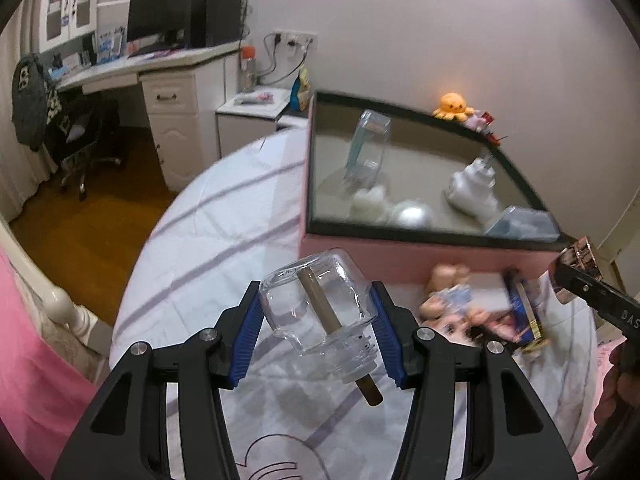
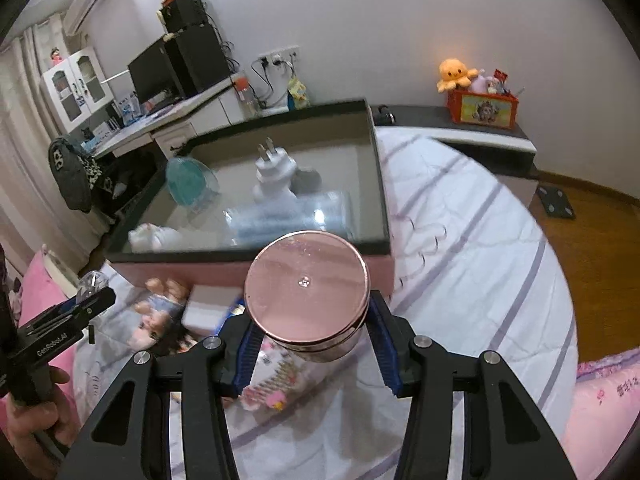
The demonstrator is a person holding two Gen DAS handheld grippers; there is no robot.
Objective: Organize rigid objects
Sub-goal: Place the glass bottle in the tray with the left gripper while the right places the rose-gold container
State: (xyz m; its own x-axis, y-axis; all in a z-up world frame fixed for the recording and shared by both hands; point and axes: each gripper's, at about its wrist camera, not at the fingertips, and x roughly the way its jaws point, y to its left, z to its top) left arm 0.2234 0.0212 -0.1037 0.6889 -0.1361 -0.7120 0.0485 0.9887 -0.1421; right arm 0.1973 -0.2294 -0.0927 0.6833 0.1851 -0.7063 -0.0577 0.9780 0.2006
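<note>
— Bedroom, then: what lies under the grippers?

— White bedspread with grey stripes (image 1: pixel 208 240), on a bed. The left gripper (image 1: pixel 318 318) has its blue pads clamped on a clear glass jar (image 1: pixel 320 304), held tilted above the bedspread, with a brown stick (image 1: pixel 320 308) running through it and poking out of the threaded mouth.

— And the other one?

— The right gripper (image 2: pixel 308 326) is closed on a round rose-gold lidded tin (image 2: pixel 307 288), its flat top facing the camera, held just in front of the box's near wall.

— What sits beyond them?

— A pink box with a dark rim (image 2: pixel 376 184) rests on the bed just ahead of both. Inside it I see a white plug adapter (image 2: pixel 276 176), a clear round container with a teal lid (image 2: pixel 190 184) tilted on its edge, a clear flat case (image 2: pixel 288 216), a silvery ball (image 1: pixel 414 214) and something white and soft-looking (image 2: pixel 156 238).

— Anything between the box and the grippers?

— A doll (image 2: pixel 160 316) lies on the bedspread against the box's near wall, beside a small book or carton (image 1: pixel 524 312), blurred.

— Farther off?

— A white desk with a monitor (image 1: pixel 160 12) on the left, and an orange plush octopus (image 2: pixel 454 74) by the wall.
</note>
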